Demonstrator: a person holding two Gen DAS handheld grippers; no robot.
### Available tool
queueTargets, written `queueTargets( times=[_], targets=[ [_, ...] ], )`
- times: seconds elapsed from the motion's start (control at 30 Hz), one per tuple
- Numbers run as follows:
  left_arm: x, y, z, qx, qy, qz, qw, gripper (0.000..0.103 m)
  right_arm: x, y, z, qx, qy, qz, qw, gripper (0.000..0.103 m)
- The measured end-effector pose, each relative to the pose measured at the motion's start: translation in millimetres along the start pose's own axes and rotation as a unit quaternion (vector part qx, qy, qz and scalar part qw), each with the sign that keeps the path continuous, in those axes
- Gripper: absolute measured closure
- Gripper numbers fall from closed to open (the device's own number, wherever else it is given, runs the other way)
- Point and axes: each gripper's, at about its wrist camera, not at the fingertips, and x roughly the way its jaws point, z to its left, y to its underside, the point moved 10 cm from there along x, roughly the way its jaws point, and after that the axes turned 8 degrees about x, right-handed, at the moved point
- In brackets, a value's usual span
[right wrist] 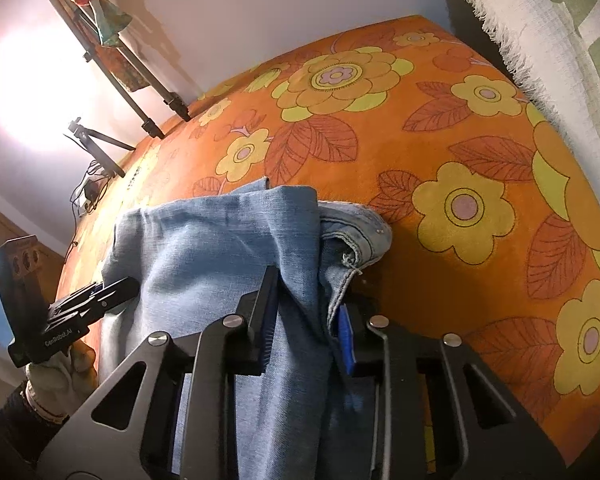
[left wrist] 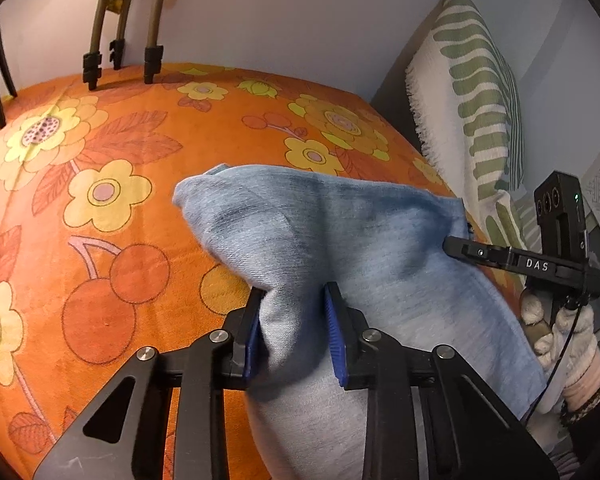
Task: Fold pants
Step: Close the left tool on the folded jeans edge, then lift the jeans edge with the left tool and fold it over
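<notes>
With both pairs of pads pinching bunched denim, left gripper (left wrist: 294,332) and right gripper (right wrist: 308,320) each hold the pants (left wrist: 340,240), which drape ahead onto the orange bedspread (left wrist: 120,140). Soft, floppy, probably heavyish; grab the hems and the waistband (right wrist: 356,228).

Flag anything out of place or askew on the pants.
The pants lie bunched rather than flat on the orange floral cover. The waistband is curled over, a loose thread hanging beside the right gripper. No damage or spill shows.
</notes>
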Motion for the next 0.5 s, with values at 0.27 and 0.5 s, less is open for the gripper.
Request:
queueTargets(
  times=[0.27, 0.5],
  targets=[
    [3.0, -0.1, -0.3, -0.022, 0.006, -0.005, 0.9997, 0.076, 1.6, 1.5, -2.0, 0.019, -0.009, 0.003, 1.0, 0.073],
    [-18.3, -8.7, -11.8, -0.005, -0.006, -0.032, 0.9994, 0.088, -18.4, 0.7, 9.8, -0.009, 0.018, -0.027, 0.999, 0.088]
  ],
)
